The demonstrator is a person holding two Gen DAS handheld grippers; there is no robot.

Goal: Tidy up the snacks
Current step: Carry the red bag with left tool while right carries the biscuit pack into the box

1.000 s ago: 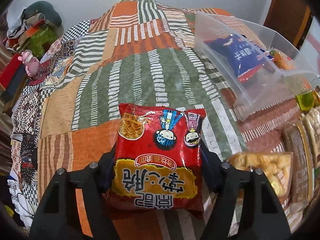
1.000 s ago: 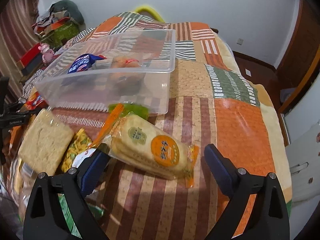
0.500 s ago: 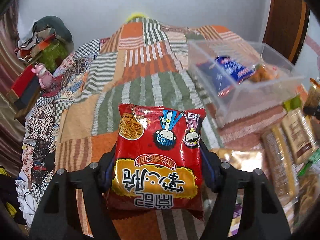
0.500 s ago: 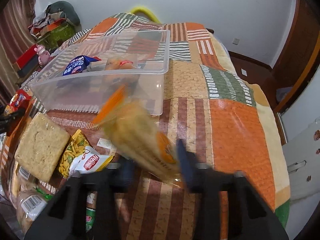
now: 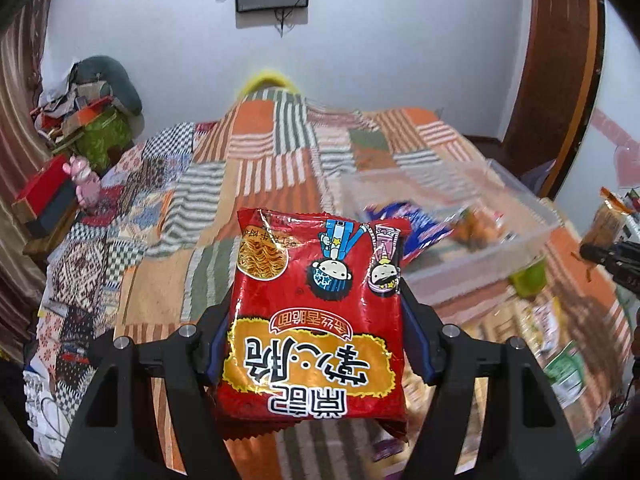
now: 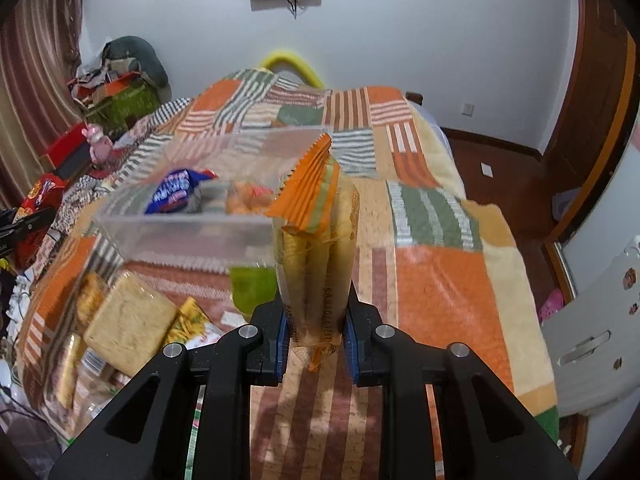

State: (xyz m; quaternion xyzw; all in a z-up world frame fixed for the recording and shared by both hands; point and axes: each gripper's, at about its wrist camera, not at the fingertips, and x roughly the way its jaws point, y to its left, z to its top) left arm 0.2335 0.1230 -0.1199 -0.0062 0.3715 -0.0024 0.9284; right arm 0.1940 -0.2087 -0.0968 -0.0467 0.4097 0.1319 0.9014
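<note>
Both grippers have risen off the bed [image 6: 436,276]: right gripper [image 6: 316,340] jaws now clamp one cracker pack [image 6: 316,248], left gripper [image 5: 316,344] jaws grip one red noodle-snack bag [image 5: 316,312]. Beyond, one clear plastic bin [image 6: 180,232] holds two snacks.

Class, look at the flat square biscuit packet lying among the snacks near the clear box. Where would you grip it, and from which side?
Probably across two opposite thin edges, coming down from above. The square biscuit packet lies flat on other packets, broad face up, so only its edges give a claw a narrow span.
</note>
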